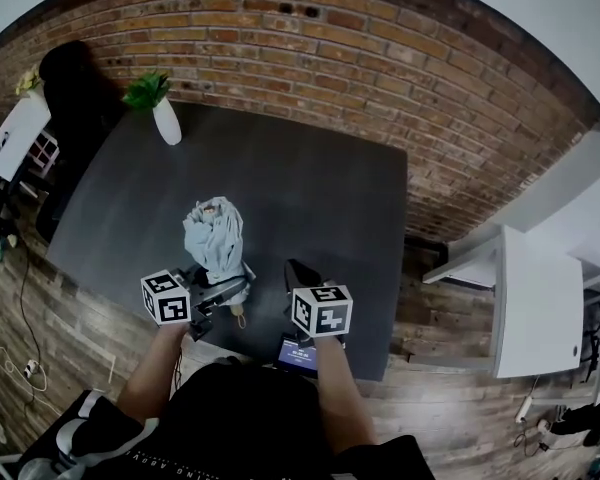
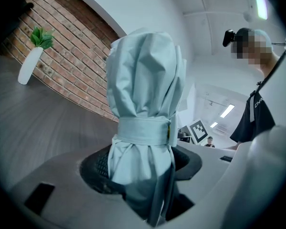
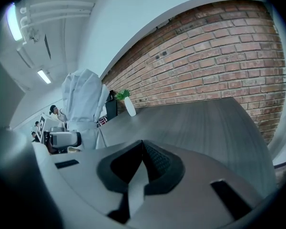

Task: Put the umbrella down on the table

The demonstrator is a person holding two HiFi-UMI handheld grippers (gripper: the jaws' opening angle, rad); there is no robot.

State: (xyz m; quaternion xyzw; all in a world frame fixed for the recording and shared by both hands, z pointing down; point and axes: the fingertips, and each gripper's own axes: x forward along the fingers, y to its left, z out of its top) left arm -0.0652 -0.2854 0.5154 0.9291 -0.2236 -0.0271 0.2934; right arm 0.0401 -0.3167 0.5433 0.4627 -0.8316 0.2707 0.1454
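Umbrella [image 2: 145, 94]: folded, pale blue, cinched by a fabric strap [image 2: 143, 130]; held upright above the worktop's [image 1: 320, 198] near edge, not lying on it.
Handling: probably light, with soft, slippery cloth over a stiff core; the bundle may slide or sag if squeezed loosely.
Where to hold: just below the strap, where the cloth is bunched tightest.
Left hand-held gripper [image 2: 143, 175]: jaws fairly wide yet clamped on the umbrella beneath the strap, above the worktop's near edge.
Right hand-held gripper [image 3: 143, 163]: jaws closed together with nothing between them; beside the left one, at the worktop's near edge, apart from the umbrella.
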